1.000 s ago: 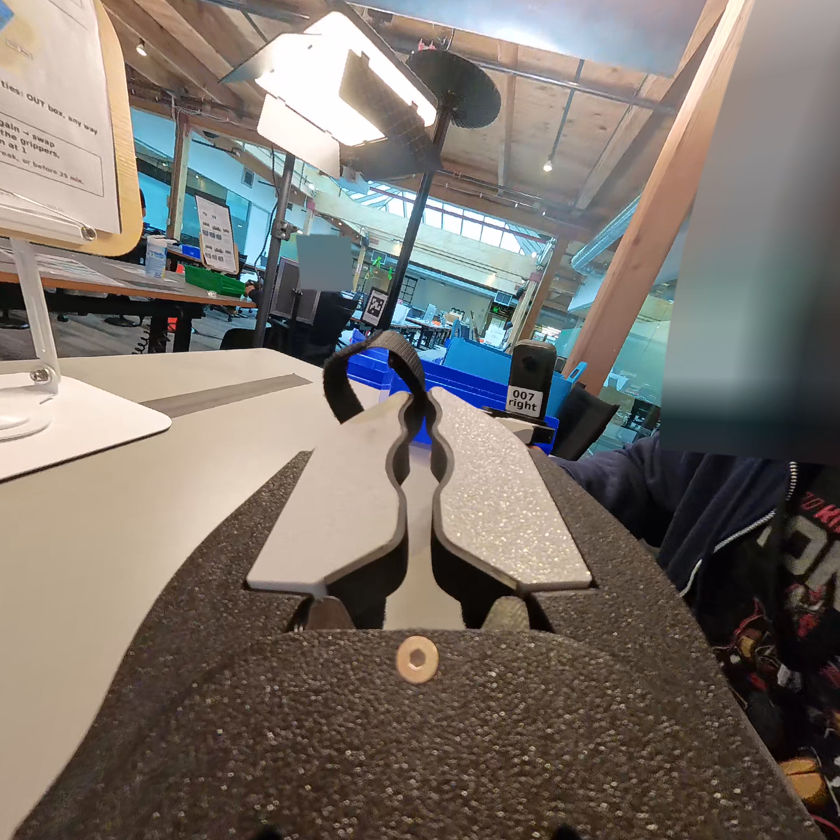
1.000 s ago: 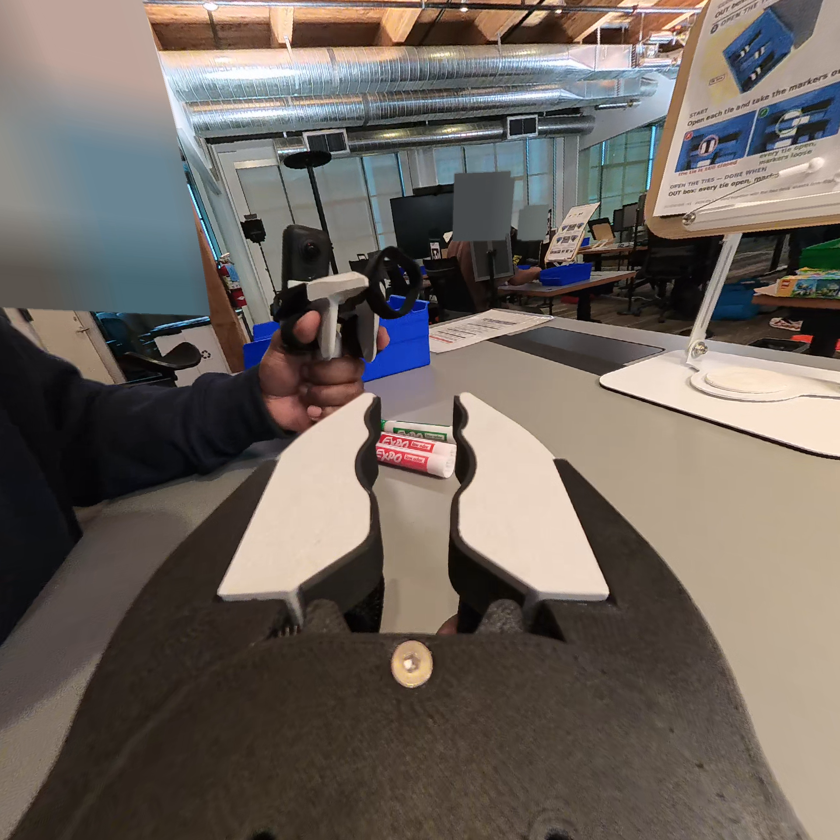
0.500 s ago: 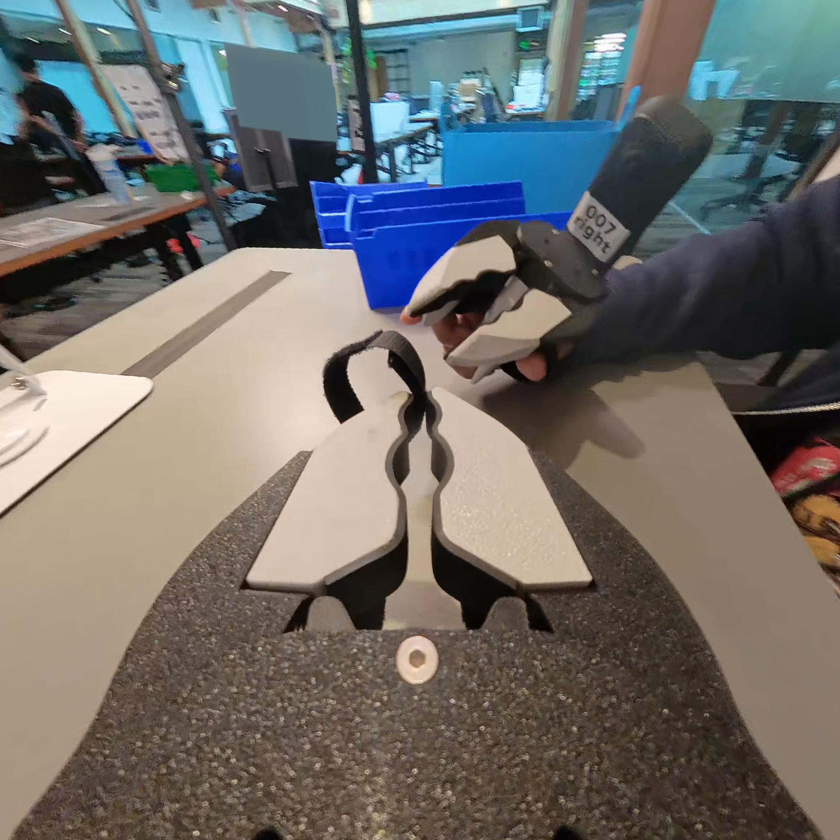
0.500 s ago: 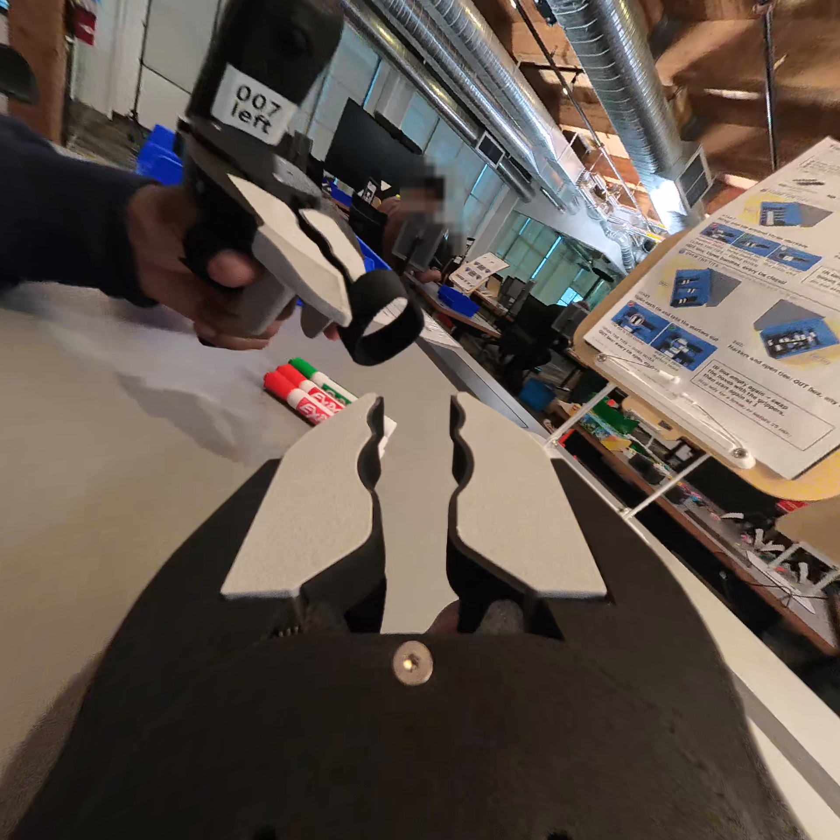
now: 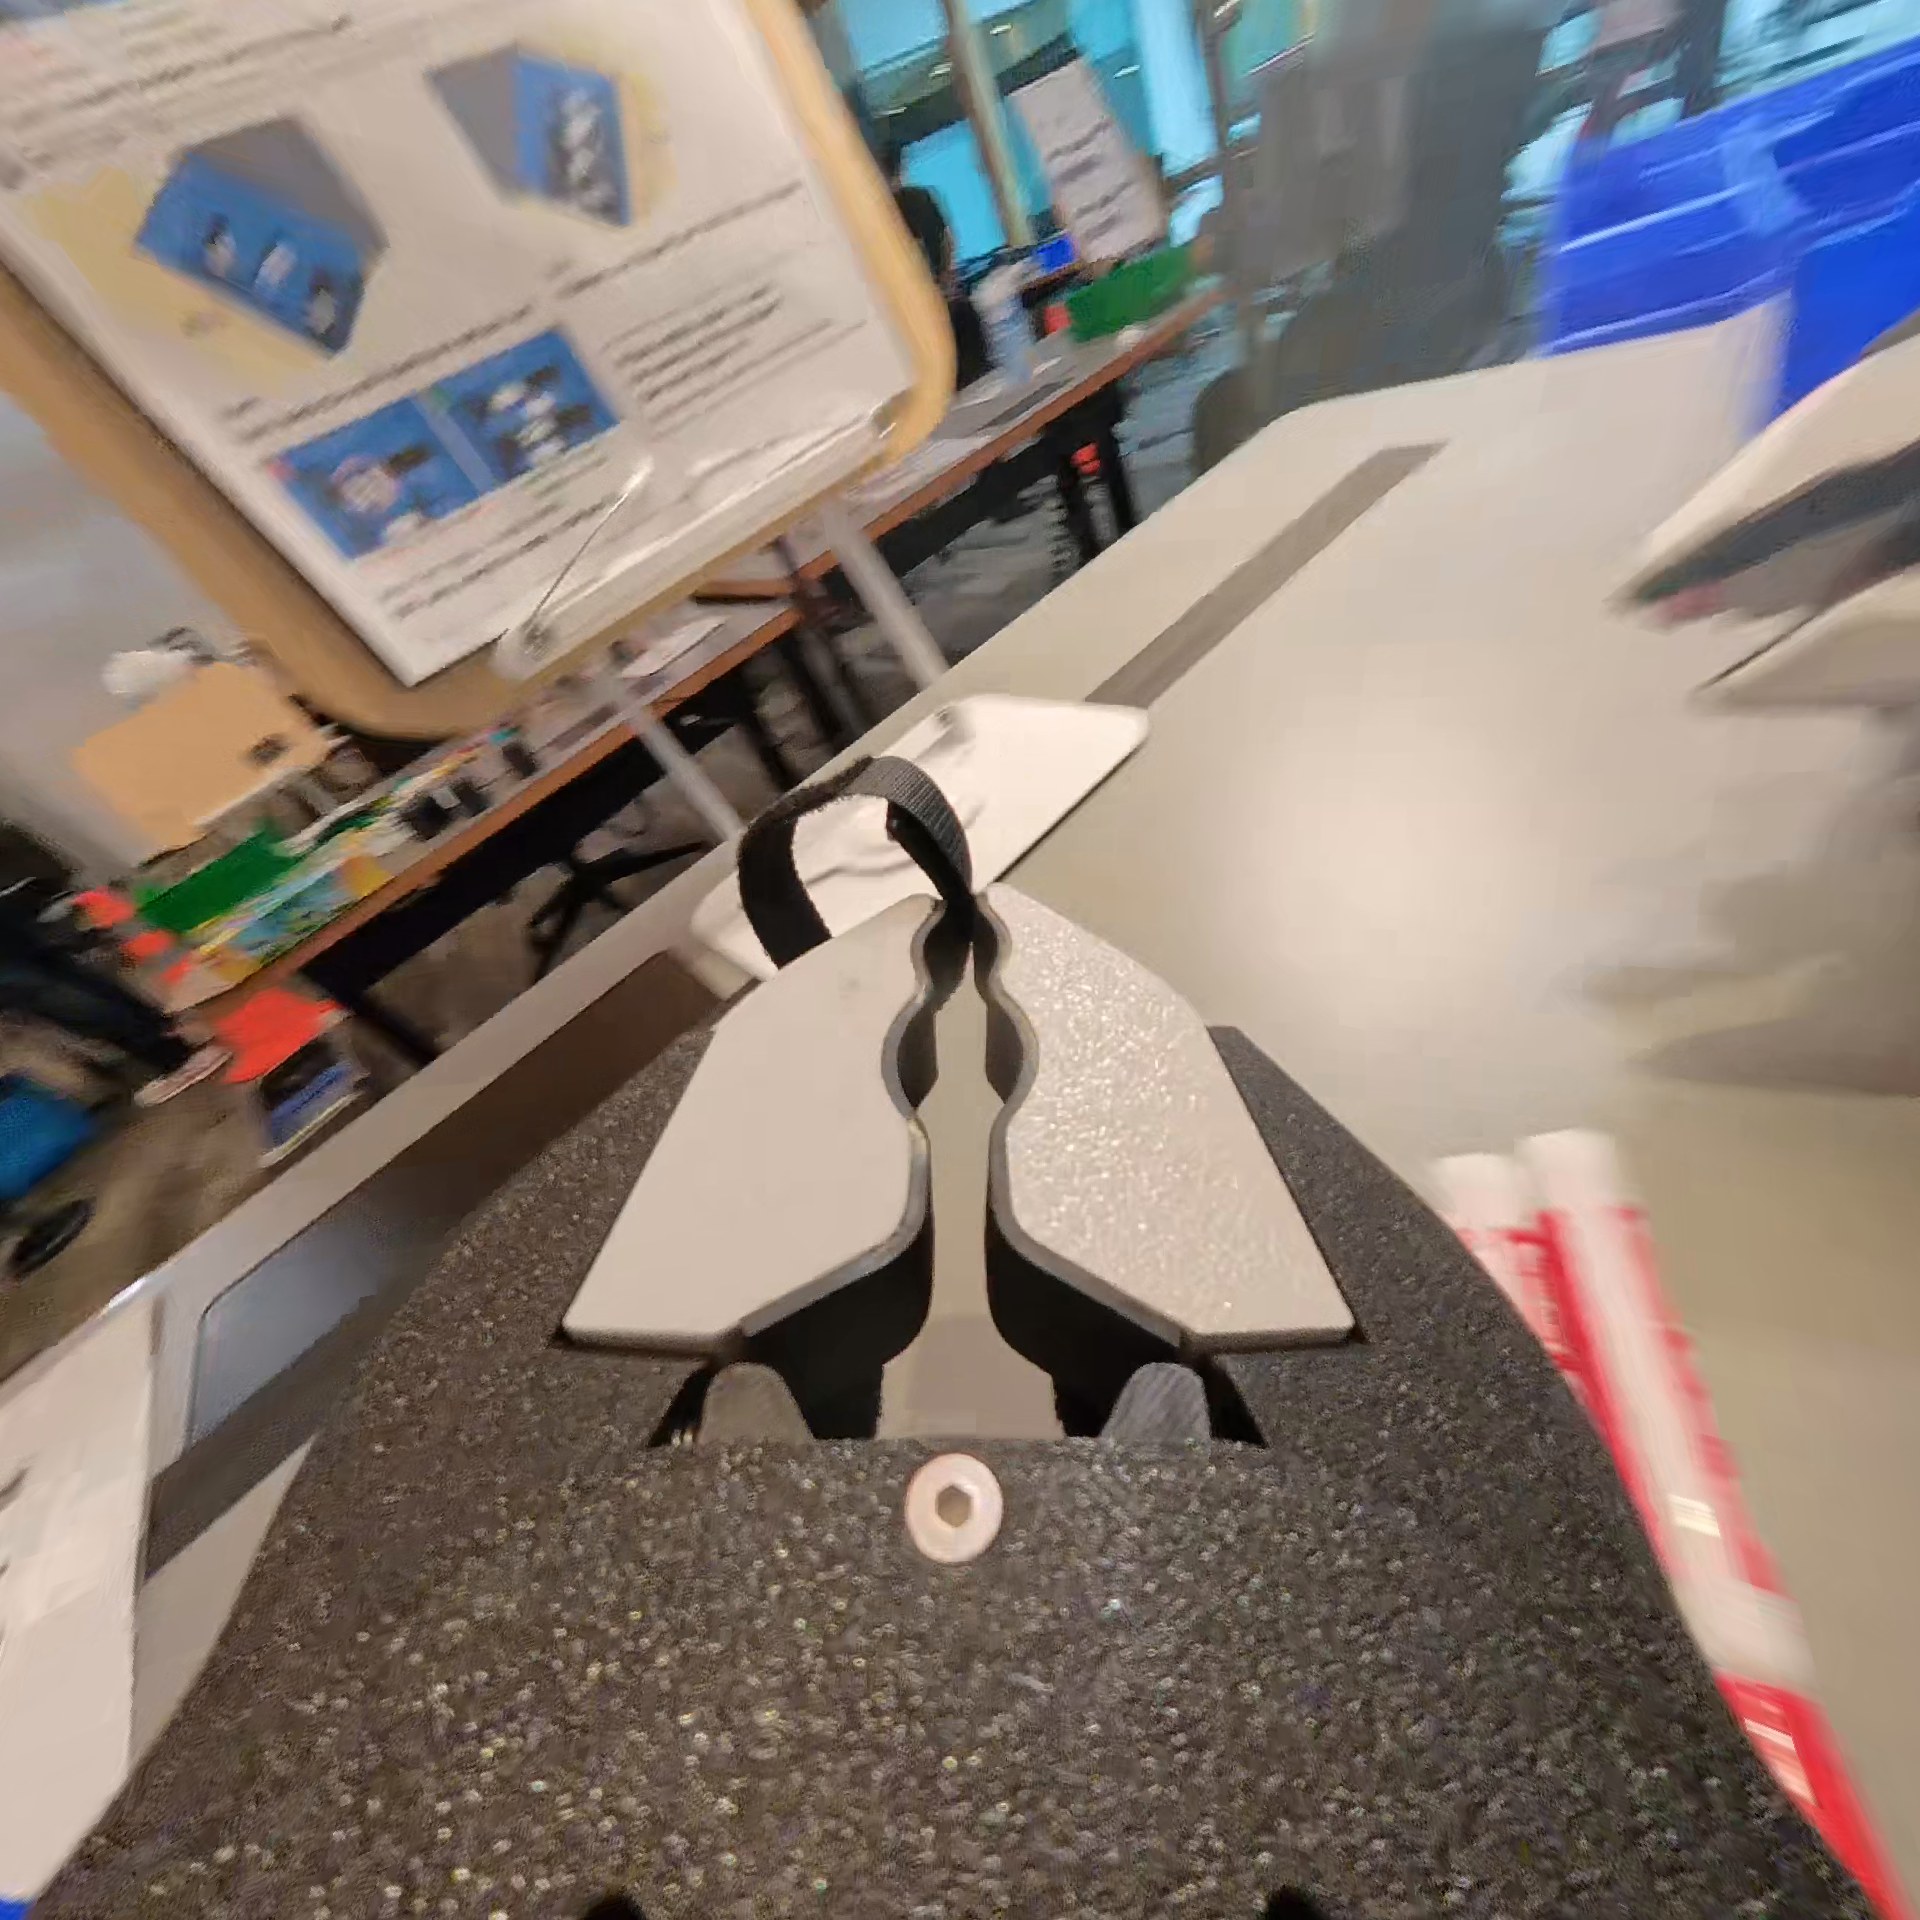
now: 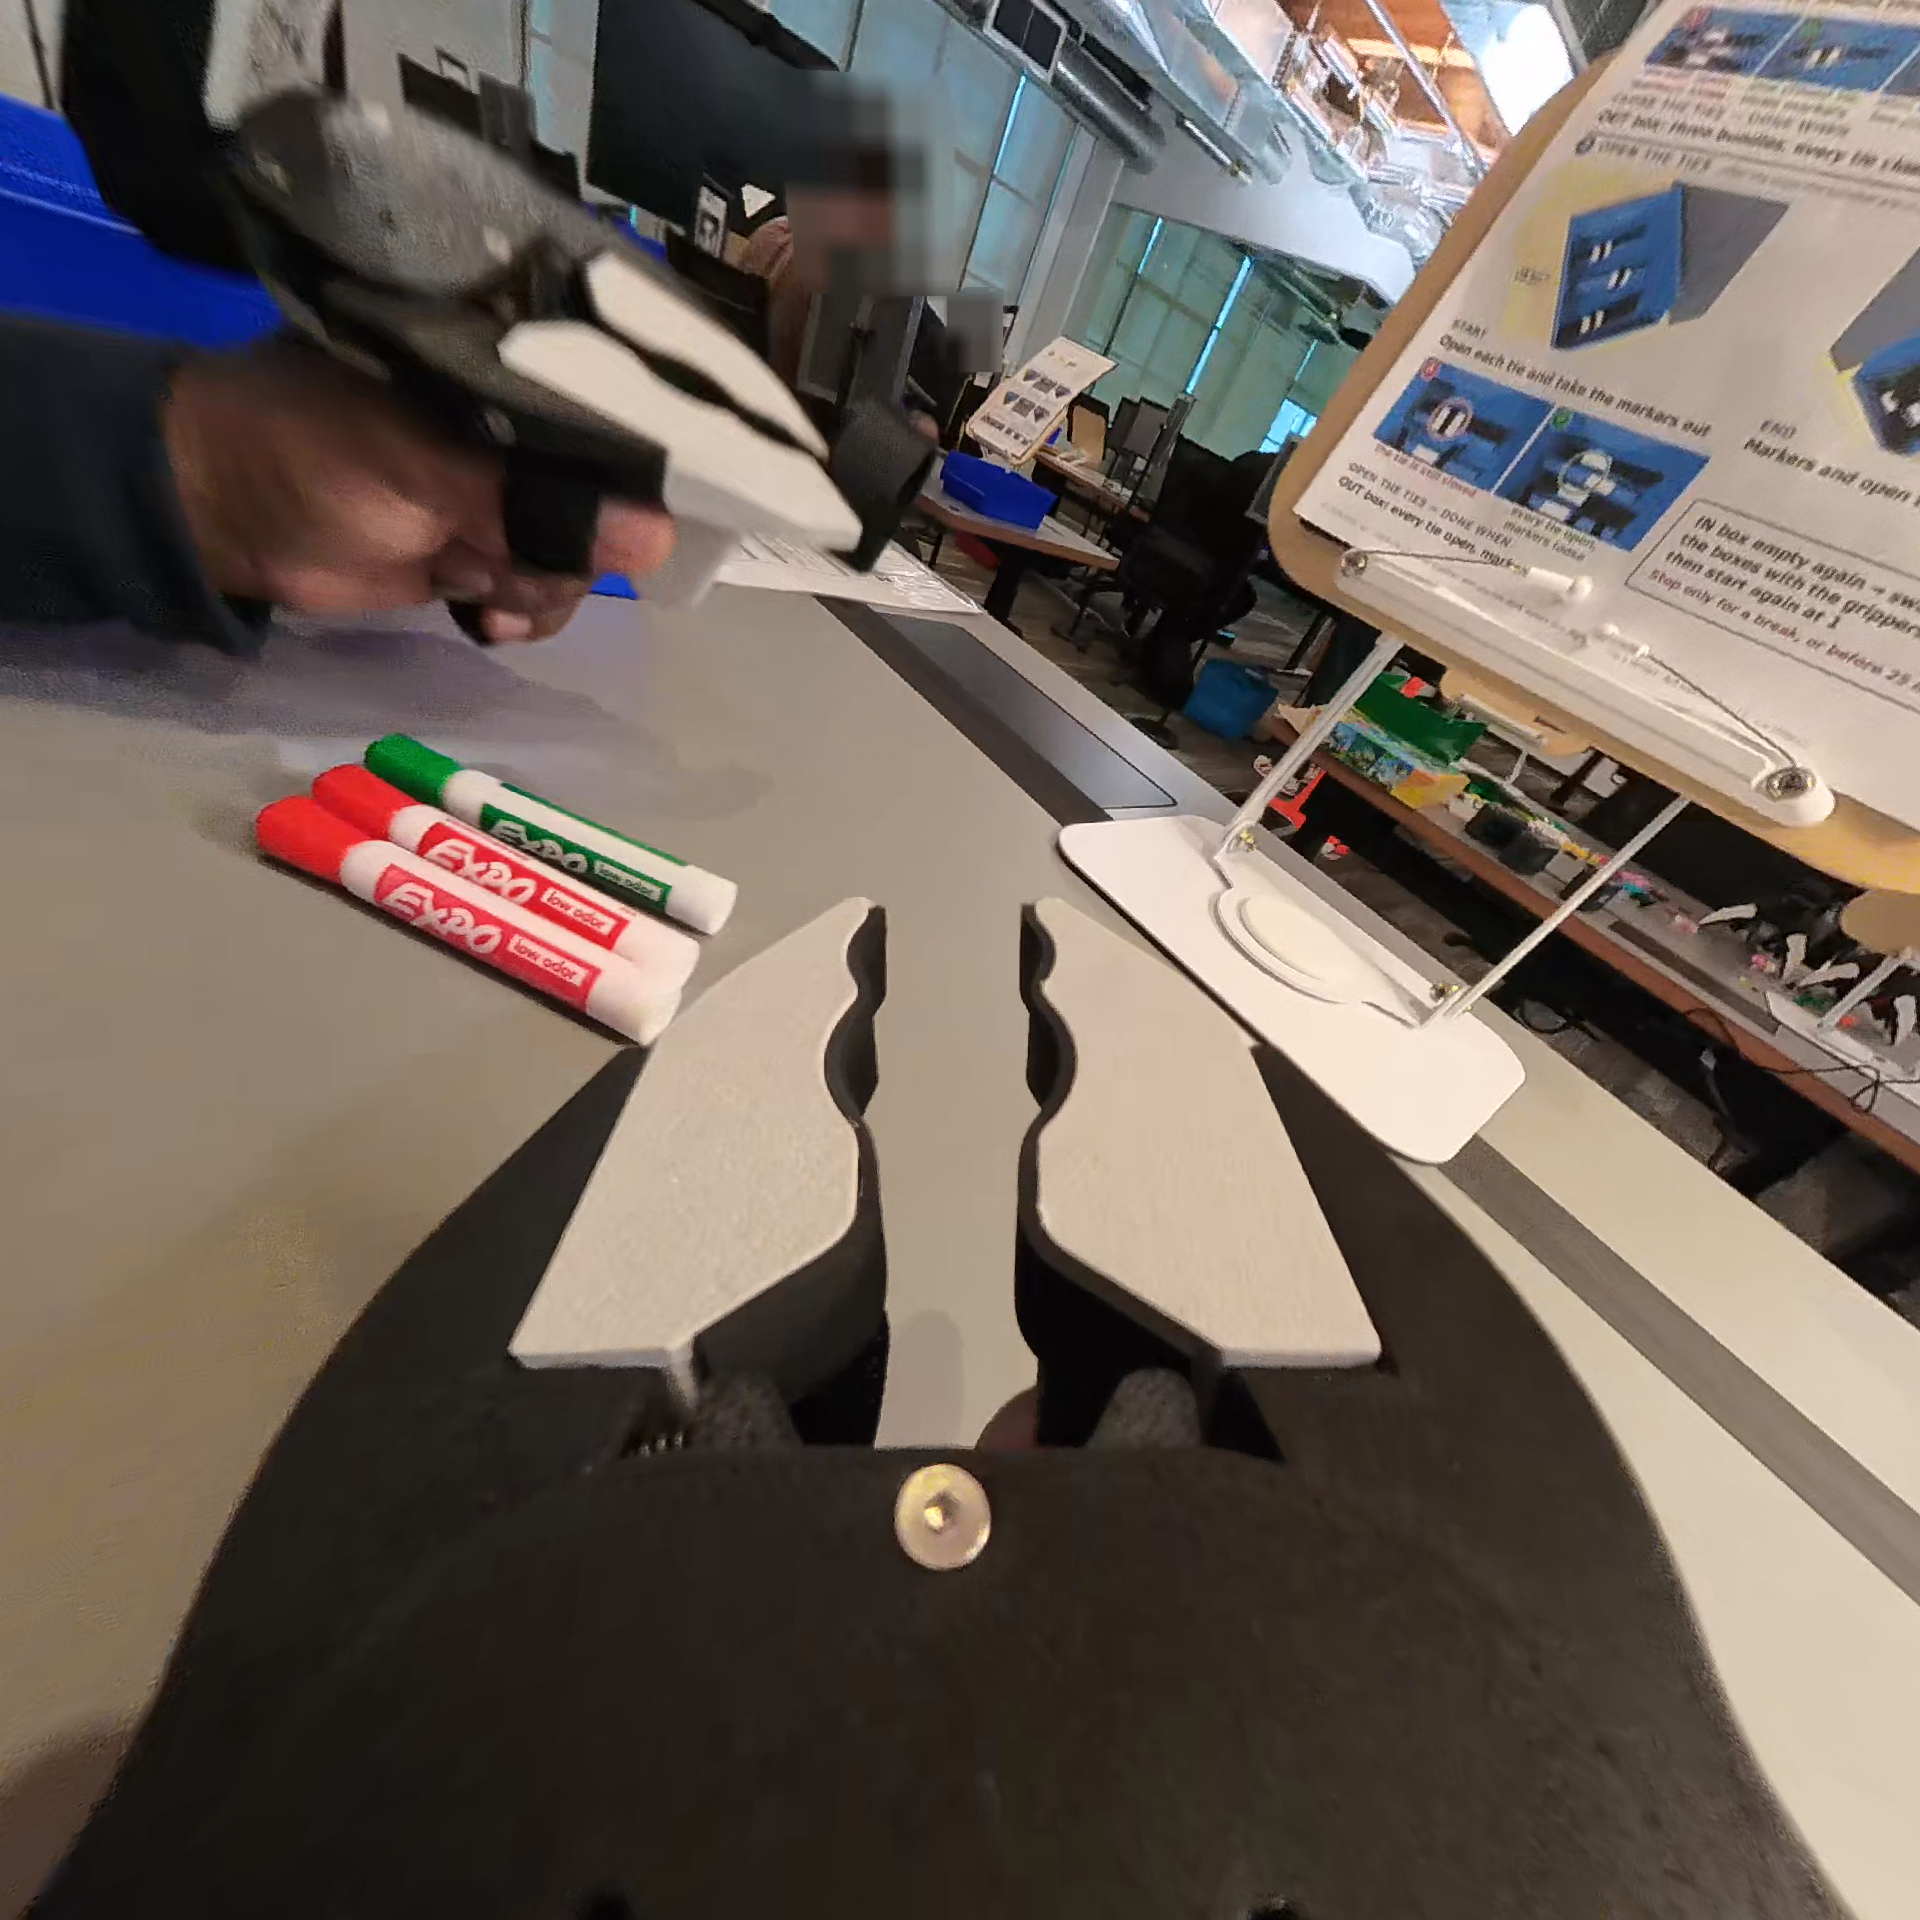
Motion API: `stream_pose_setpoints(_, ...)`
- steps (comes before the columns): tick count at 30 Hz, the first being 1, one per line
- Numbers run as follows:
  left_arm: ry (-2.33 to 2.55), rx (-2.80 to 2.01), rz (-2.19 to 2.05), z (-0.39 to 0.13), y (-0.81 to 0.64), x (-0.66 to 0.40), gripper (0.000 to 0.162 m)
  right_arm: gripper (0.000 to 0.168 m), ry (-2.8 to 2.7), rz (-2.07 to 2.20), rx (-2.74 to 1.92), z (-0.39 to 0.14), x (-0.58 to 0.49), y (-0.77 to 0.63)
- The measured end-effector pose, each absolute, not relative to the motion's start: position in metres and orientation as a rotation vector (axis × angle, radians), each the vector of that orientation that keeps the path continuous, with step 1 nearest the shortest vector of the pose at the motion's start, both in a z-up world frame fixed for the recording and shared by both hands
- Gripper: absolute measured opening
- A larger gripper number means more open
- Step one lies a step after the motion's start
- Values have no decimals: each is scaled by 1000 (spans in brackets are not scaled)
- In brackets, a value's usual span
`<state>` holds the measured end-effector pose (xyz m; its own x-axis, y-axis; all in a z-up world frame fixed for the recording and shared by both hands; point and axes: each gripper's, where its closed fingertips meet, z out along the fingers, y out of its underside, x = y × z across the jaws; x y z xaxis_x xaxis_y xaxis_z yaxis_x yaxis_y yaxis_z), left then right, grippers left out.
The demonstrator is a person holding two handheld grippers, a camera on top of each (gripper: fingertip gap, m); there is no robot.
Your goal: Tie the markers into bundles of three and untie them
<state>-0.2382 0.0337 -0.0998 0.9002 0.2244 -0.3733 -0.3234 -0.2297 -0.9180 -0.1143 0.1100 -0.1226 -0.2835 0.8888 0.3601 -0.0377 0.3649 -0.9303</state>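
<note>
Your left hand-held gripper (image 5: pixel 961 914) is clenched on the black strap (image 5: pixel 847 831), its loop sticking up past the fingertips. Your right hand-held gripper (image 6: pixel 951 925) is released, jaws apart with nothing between them, low over the grey table (image 6: pixel 208 1091). The three markers (image 6: pixel 488 888), two red and one green, lie loose side by side on the table, touching, just left of your right fingertips.
</note>
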Motion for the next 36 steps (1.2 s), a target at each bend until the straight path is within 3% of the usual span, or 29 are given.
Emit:
stream_pose_setpoints(4, -26, -1749, 514, -132, 26, -259, 3, 21, -1570, 1047, -721, -124, -94, 108)
stream_pose_setpoints(14, 145, -1733, 533, -109, 8, -209, 3, 21, -1606, 966, -630, -128, -76, 83)
stream_pose_setpoints(25, 852, -1967, 28, -123, -11, -36, 3, 30, -1809, 1174, -332, -90, -27, 26)
stream_pose_setpoints(29, 1060, -2147, 61, -147, -23, -33, 3, 33, -1956, 1286, -229, -71, -13, -1)
stream_pose_setpoints(36, 1274, -2320, 112, -154, -26, -33, 3, 34, -2299, 1028, -77, -105, -14, -18)
